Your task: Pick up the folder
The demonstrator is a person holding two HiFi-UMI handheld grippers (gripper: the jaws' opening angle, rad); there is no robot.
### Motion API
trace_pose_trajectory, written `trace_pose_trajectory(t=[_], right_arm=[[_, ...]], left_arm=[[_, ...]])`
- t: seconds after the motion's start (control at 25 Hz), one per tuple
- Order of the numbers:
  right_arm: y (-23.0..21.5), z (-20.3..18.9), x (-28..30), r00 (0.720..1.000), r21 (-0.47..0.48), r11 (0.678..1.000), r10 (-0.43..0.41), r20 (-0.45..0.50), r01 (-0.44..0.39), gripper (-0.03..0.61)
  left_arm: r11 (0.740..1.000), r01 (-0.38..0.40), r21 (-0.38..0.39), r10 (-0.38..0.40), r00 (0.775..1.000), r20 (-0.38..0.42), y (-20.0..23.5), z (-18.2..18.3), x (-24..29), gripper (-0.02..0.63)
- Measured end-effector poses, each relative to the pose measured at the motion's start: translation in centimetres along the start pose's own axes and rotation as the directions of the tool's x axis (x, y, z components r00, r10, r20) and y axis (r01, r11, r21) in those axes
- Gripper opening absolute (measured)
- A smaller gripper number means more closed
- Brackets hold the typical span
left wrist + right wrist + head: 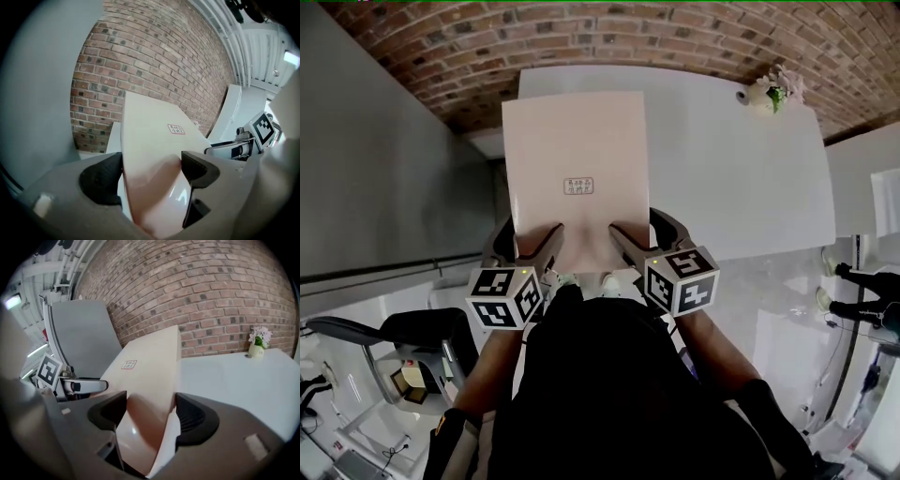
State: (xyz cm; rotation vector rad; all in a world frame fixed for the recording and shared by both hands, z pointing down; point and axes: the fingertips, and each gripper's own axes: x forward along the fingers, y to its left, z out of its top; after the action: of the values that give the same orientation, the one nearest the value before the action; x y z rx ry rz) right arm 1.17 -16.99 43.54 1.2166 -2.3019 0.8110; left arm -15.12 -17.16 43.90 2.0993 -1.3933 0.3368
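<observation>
A small white vase [757, 95] is seen at the far right corner of the white table [741, 178], and pale flowers with green leaves are held in it. The folder [577, 155], pale pink with a small label [578, 186] near its middle, is held by its near edge and reaches out over the left part of the table. What looks like a white sheet edge is seen poking out of it beside the right jaw in the right gripper view. The left gripper [528, 242] is clamped on the folder's near left corner, with one dark pad pressed on each face. The right gripper [645, 234] is clamped the same way on the near right corner. The two grippers are set close side by side, and each one's marker cube can be seen from the other's view. It cannot be told if the folder's far edge touches the table. The vase is well apart from the folder, and nothing is placed between them. A brick wall [581, 37] is found just past the table's far edge. A tall grey panel [375, 159] is stood along the left side, close to the folder's left edge. The most open room is seen to the right, over the bare table top.
</observation>
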Motion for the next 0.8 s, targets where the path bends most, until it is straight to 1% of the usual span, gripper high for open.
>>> trace_pose_trajectory(t=[0.16, 0.32, 0.52, 0.64, 0.8], right_arm=[[-0.1, 2.7, -2.9, 0.996, -0.042, 0.999, -0.024, 0.087, 0.028, 0.331], [-0.1, 5.0, -5.9, 0.982, -0.048, 0.998, -0.042, 0.182, 0.052, 0.331], [0.1, 7.8, -9.7, 0.954, -0.066, 0.994, -0.066, 0.294, 0.089, 0.33], [0.6, 9.4, -11.8, 0.933, -0.099, 0.989, -0.073, 0.351, 0.114, 0.33], [1.2, 10.8, -13.8, 0.909, -0.14, 0.979, -0.082, 0.408, 0.151, 0.328]], left_arm=[[0.999, 0.026, 0.019, -0.027, 0.997, 0.077, -2.3, 2.7, -0.9, 0.4], [0.997, 0.056, 0.053, -0.063, 0.985, 0.159, -4.5, 5.5, -2.0, 0.4], [0.988, 0.071, 0.139, -0.105, 0.961, 0.257, -7.6, 9.3, -3.8, 0.4], [0.981, 0.069, 0.183, -0.123, 0.947, 0.298, -9.3, 11.5, -5.0, 0.4], [0.972, 0.058, 0.23, -0.137, 0.928, 0.348, -10.8, 13.1, -6.4, 0.4]])
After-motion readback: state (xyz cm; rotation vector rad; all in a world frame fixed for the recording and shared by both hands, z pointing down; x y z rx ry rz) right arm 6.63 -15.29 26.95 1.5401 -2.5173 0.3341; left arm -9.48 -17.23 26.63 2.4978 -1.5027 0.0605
